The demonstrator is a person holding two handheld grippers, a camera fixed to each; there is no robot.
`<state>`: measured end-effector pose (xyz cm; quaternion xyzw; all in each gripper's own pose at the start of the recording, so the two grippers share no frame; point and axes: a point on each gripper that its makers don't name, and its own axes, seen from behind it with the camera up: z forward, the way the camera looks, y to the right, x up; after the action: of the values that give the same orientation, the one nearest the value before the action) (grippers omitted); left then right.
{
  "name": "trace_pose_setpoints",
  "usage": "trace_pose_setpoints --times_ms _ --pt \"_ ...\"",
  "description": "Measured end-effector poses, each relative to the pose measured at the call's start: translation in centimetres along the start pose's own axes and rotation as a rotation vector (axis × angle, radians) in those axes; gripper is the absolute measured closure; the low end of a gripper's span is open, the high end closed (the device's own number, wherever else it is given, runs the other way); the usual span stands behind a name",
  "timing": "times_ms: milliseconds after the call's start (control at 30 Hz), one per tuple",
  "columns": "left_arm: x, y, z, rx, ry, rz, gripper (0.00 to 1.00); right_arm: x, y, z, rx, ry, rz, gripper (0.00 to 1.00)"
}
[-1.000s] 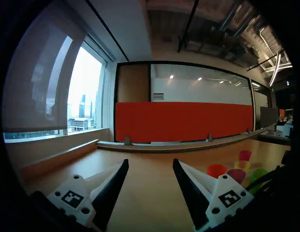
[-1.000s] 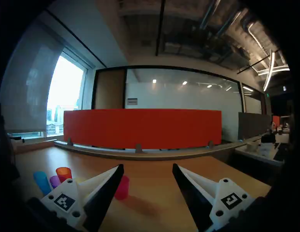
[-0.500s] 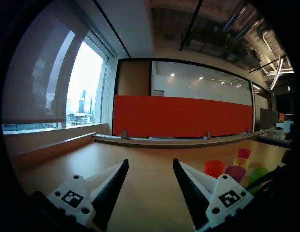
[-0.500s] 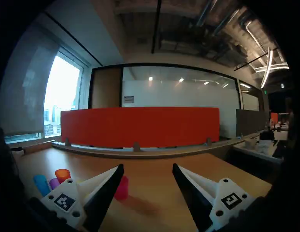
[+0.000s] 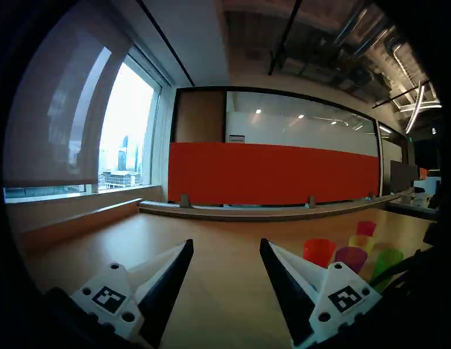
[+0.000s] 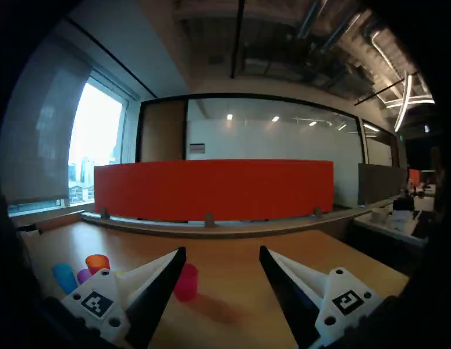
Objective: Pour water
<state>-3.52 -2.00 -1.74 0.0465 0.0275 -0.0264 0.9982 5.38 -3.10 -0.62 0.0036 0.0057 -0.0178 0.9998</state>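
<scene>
I have the left gripper [image 5: 226, 242] with its jaws spread wide and nothing between them but bare counter [image 5: 222, 302]. In the left gripper view I count five cups, all out to the right of the right-hand jaw:

- One orange cup [image 5: 318, 251] stands nearest that jaw's tip.
- One purple cup [image 5: 351, 257] is just beside the orange one.
- One green cup [image 5: 387, 262] is farther right, partly hidden by the gripper body.
- One yellow cup [image 5: 360, 241] stands behind the purple one.
- One pink cup [image 5: 366, 228] is farthest back.

Each stands upright with its long axis vertical and its mouth up. I cannot tell whether any of them holds water.

The right gripper [image 6: 223, 250] also has its jaws spread and holds nothing. In the right gripper view the pink cup [image 6: 186, 282] stands upright just beyond the left-hand jaw's tip, partly hidden by it. Left of that jaw I count three more upright cups close together: the orange cup [image 6: 97, 263], the purple cup [image 6: 83, 274] and one blue cup [image 6: 64, 277].

One red divider panel [image 6: 213, 189] runs across the counter's far edge, beyond the gap between the jaws.
</scene>
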Motion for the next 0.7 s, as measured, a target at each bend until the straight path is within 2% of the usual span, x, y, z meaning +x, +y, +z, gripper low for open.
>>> trace_pose_setpoints --times_ms 400,700 --pt "-0.7 0.2 0.3 -0.005 -0.01 -0.022 0.16 0.8 -0.1 -0.2 0.004 0.004 -0.002 0.02" --pt "-1.4 0.8 0.6 -0.009 -0.027 0.015 0.16 0.6 -0.6 0.1 0.015 0.002 -0.016 0.02"
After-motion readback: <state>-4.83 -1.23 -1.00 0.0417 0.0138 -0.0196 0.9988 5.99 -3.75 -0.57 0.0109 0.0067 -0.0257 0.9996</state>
